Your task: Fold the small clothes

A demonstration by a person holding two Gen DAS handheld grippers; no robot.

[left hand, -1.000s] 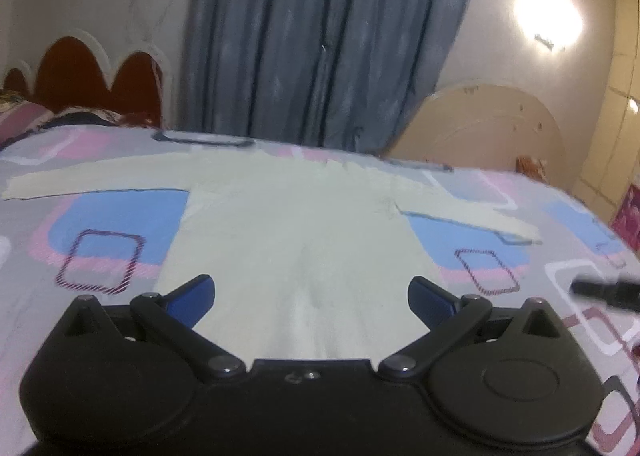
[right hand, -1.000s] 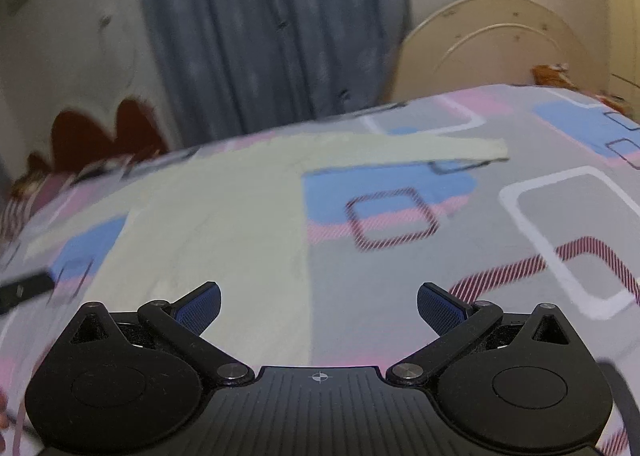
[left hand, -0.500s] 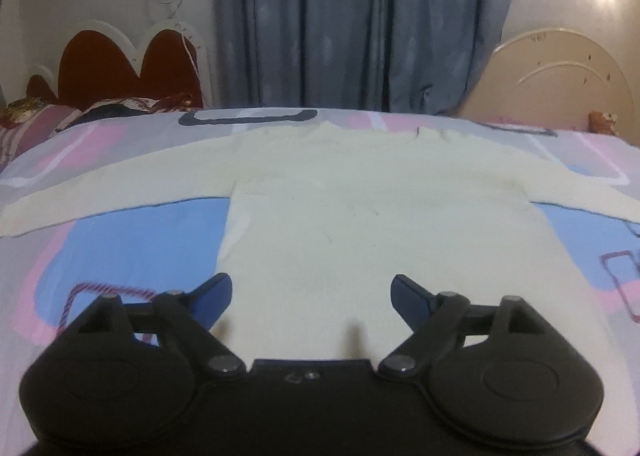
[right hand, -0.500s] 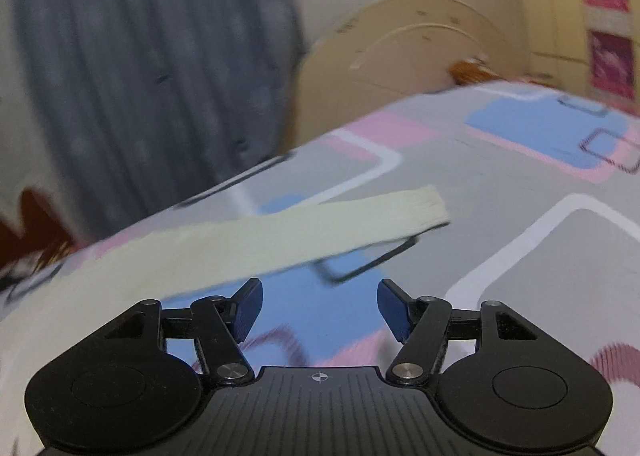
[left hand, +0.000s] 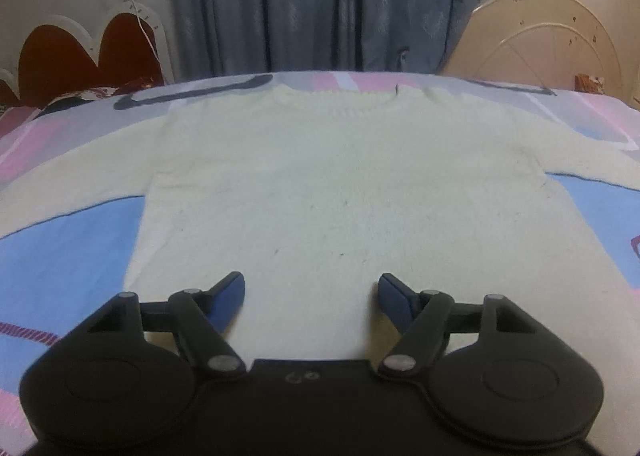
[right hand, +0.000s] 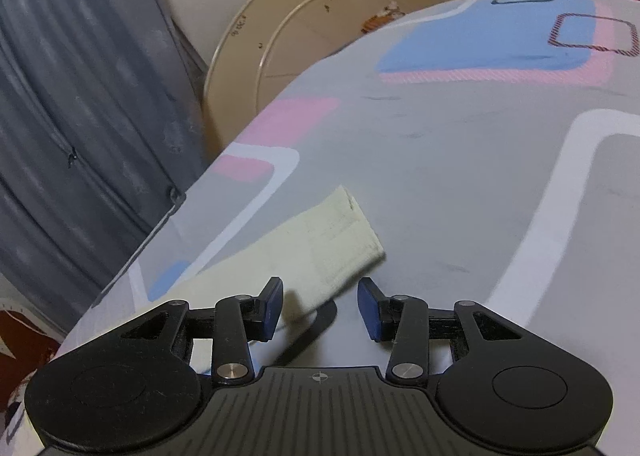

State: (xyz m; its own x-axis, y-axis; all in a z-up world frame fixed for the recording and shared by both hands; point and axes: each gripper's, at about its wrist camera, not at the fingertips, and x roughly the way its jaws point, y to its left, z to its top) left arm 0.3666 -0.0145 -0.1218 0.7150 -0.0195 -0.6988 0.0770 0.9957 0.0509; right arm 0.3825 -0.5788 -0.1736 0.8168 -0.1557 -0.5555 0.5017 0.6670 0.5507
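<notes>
A cream knitted sweater (left hand: pixel 340 192) lies flat, front up, on a patterned bedsheet (left hand: pixel 60 256), neckline toward the far curtain (left hand: pixel 320 4) and both sleeves stretched out to the sides. Over the past second both hand-held tools have dropped in close: the left gripper (left hand: pixel 311 296), which a moment ago viewed the whole garment from farther back, now hovers over the near hem with its jaws narrowing but still spread, nothing between them. The right gripper (right hand: pixel 319 308) has swung away from the sweater's body to the end of the right sleeve (right hand: pixel 320 252), whose cuff now lies just beyond its blue pads (right hand: pixel 272 306); those jaws are also closing, with the sleeve's near edge entering the gap but not yet pinched. The likely reading is that folding is only beginning, with a sleeve fold-in first. Much remains unseen: the sweater's hem is hidden behind the left tool's body, both sleeve ends run out of the left camera's frame, and whether either tool touches the cloth cannot be told.
</notes>
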